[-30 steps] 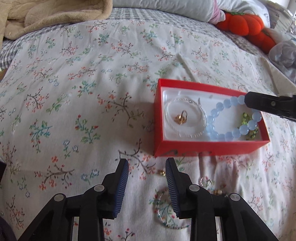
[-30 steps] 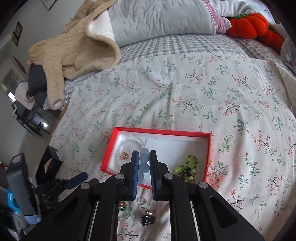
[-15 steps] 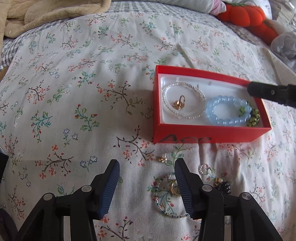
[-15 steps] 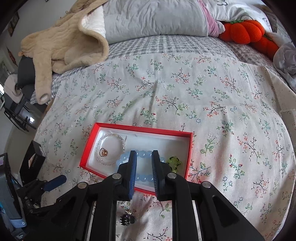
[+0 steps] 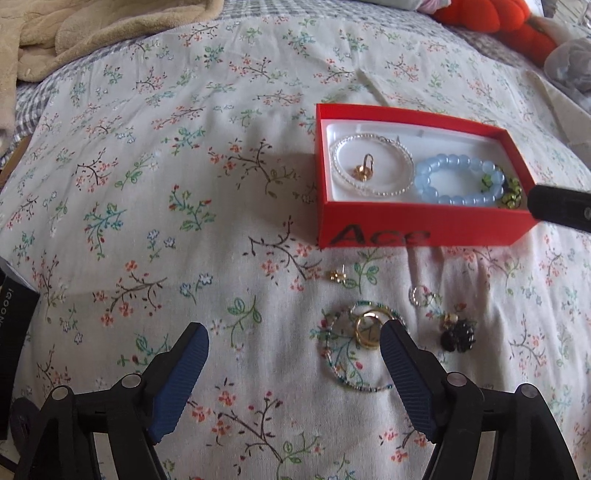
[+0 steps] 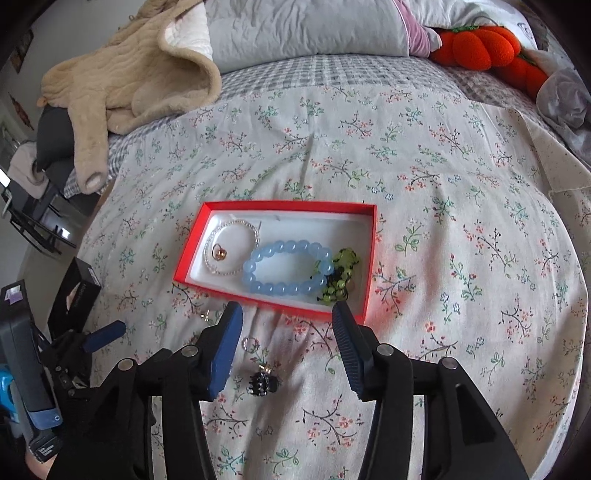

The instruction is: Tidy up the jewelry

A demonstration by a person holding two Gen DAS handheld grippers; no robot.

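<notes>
A red box lies on the floral bedspread and holds a pearl bracelet, a gold earring, a blue bead bracelet and a green bead piece. In front of the box lie a thin beaded necklace, gold rings, a black flower piece, a small ring and a gold stud. My left gripper is opening over bare cloth, nothing between its fingers. My right gripper is opening just short of the box, holding nothing.
A beige blanket, a grey pillow and orange pumpkin cushions lie at the head of the bed. Black boxes stand off the bed's left edge. A tip of the right gripper shows beside the box.
The right gripper let the blue bead bracelet drop into the box, opened and drew back from it. The left gripper opened wider, and the loose jewelry in front of the box came into view.
</notes>
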